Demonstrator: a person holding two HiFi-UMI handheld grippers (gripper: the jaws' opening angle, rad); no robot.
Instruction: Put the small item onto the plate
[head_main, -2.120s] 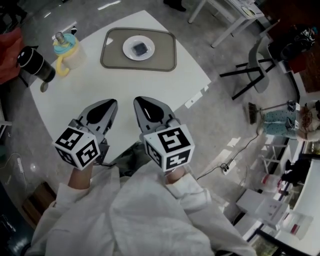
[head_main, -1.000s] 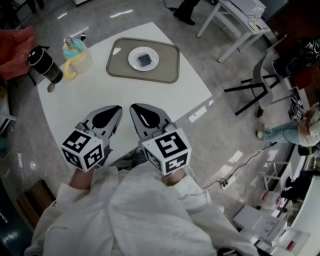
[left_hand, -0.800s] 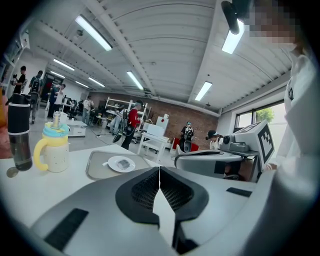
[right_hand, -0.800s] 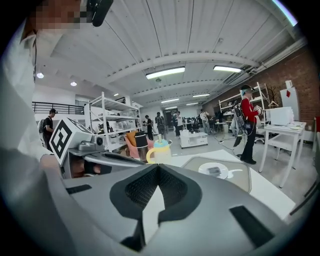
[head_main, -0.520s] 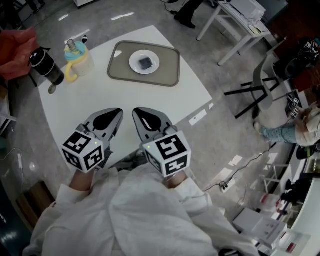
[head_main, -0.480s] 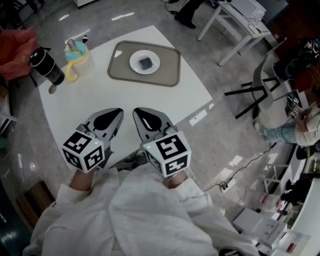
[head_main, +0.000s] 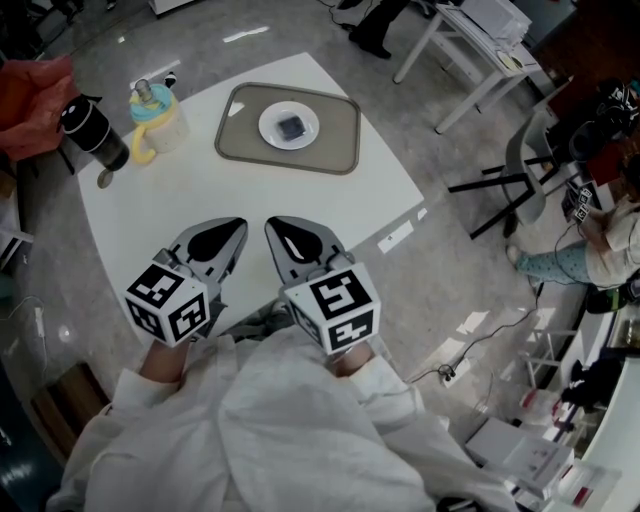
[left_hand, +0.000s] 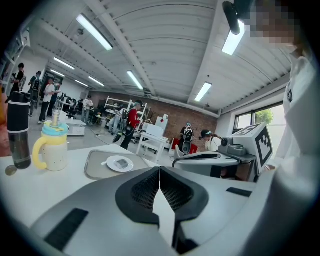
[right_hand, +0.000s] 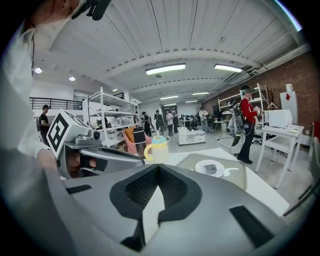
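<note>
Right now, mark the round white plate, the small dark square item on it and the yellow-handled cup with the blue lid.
round white plate (head_main: 268, 128): head view, bare left rim.
small dark square item (head_main: 290, 126): head view, its middle.
yellow-handled cup with the blue lid (head_main: 166, 122): head view, cup body.

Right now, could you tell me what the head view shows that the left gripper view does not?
Only the head view shows the marker cube on the left gripper and the grey chair. Only the left gripper view shows the ceiling strip lights and the brick wall. Both show the tray, the plate with the small dark item, the yellow sippy cup, the black bottle and the right gripper.
</note>
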